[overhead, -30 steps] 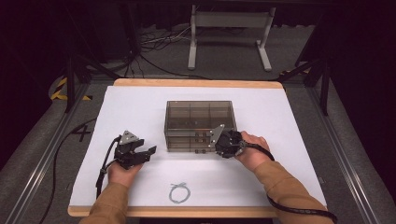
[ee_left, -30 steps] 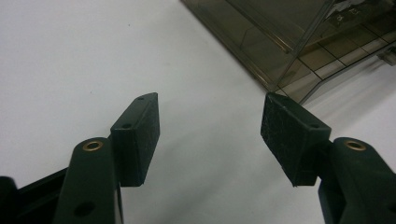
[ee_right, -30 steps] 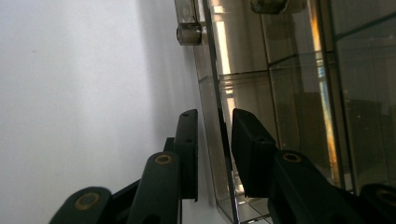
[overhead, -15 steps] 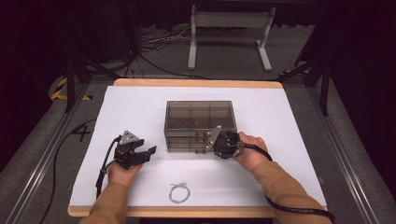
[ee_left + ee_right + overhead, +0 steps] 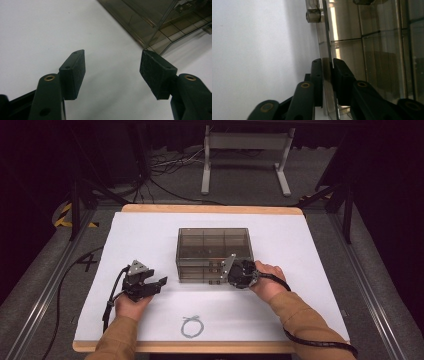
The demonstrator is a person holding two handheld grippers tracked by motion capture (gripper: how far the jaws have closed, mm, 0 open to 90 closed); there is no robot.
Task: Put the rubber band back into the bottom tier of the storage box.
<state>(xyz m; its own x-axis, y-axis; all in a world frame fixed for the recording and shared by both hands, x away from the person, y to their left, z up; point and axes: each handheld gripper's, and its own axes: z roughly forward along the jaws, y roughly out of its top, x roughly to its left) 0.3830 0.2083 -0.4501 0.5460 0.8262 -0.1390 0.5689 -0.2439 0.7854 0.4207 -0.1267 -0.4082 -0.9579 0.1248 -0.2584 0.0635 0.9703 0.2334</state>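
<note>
A smoked clear plastic box (image 5: 214, 251) with inner compartments is seen at the middle of a white table (image 5: 310, 260), its near side facing the person. The right gripper (image 5: 231, 270) is held at the box's near right corner; in the right gripper view its jaws are closed on a thin clear panel (image 5: 327, 75) of the box, one pad on each face, with a small latch or hinge knob (image 5: 313, 15) seen farther along the same edge. Whether that panel is a lid or a drawer front cannot be told. The left gripper (image 5: 159, 282) is held on the table just left of the box, apart from it, with its jaws spread wide and nothing between them; the box's corner (image 5: 147, 46) is seen ahead of it. A small coil of cable or wire (image 5: 190, 326) lies near the table's front edge, well apart from both grippers. The box is judged light, stiff and brittle, with smooth, slippery walls, so a pull on the thin panel is likely to slide the whole box unless it is braced. A firm hold is best taken across a thin edge, as shown, or at a corner, and the squeeze should be kept gentle so that the plastic is not cracked
</note>
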